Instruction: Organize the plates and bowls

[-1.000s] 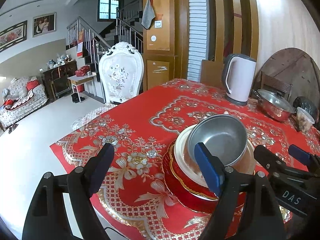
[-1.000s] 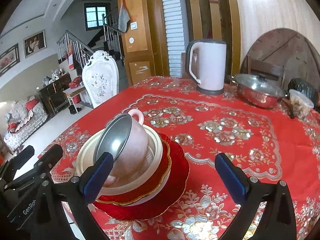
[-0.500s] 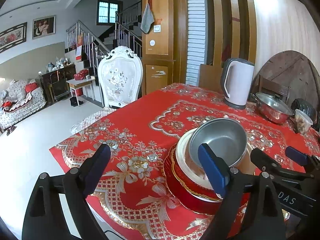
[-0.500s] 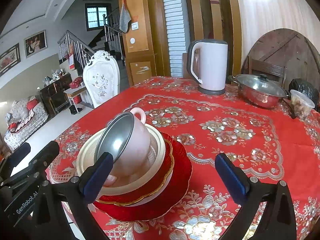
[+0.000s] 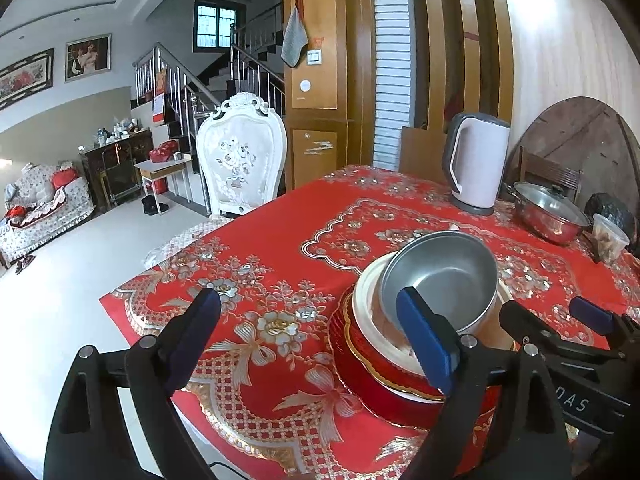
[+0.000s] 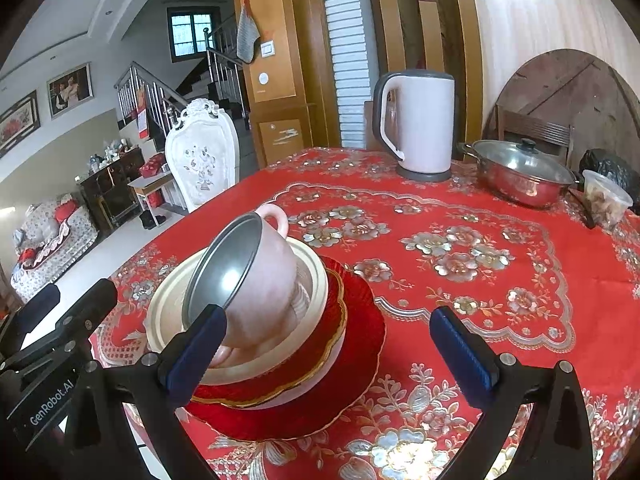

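The left tongs point(image 5: 308, 340) hover low over the near edge of the counter point(image 5: 280, 240), pointing forward and slightly down, their blue-padded fingers spread wide apart and holding nothing. The right tongs point(image 6: 340, 344) sit just beside them at about the same height, also spread wide and empty, aimed across the red flowered cloth toward the far wall. Each pair shows in the other's view: the right tongs' black arm reaches in at the lower right of the left view, the left tongs' arm at the lower left of the right view.

Between the two pairs stands the stack of dishes. A wide red plate point(image 6: 360, 360) lies on the cloth, a gold-rimmed red dish point(image 6: 332, 320) sits on it, a cream bowl point(image 6: 168, 312) rests in that, and a pink cup point(image 6: 268, 276) with a steel lining leans tilted inside the cream bowl, its mouth turned toward the left tongs and its handle up at the back. The left finger of the right tongs is close in front of the cup; I cannot tell whether it touches.

Farther back stand a white kettle point(image 6: 420, 128), a lidded steel pot point(image 6: 520, 176) and a plastic tub point(image 6: 604, 196)
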Motion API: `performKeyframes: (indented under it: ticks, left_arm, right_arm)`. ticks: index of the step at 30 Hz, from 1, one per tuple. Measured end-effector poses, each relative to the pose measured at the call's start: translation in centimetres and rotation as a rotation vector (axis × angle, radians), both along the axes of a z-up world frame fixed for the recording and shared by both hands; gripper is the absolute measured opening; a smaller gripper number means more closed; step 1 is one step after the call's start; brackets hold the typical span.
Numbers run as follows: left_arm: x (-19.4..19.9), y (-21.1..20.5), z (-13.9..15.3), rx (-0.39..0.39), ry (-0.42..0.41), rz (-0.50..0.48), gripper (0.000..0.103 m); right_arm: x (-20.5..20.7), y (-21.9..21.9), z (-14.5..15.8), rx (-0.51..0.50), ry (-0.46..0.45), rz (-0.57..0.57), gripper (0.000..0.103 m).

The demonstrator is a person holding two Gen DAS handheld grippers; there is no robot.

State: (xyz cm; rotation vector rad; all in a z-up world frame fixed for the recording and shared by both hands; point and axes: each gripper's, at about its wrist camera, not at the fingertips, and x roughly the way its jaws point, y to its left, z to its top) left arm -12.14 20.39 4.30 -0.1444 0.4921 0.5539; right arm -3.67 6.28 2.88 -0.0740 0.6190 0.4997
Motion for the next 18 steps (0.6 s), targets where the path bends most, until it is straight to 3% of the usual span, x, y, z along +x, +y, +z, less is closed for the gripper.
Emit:
performKeyframes:
  ticks: [18]
  left_arm:
    - [0.15,-0.55,0.00,0.013,0.014,-0.012,0.090]
  right_arm:
    - [-0.18,-0.52,-0.53,0.006,0.017,0.000,0.103]
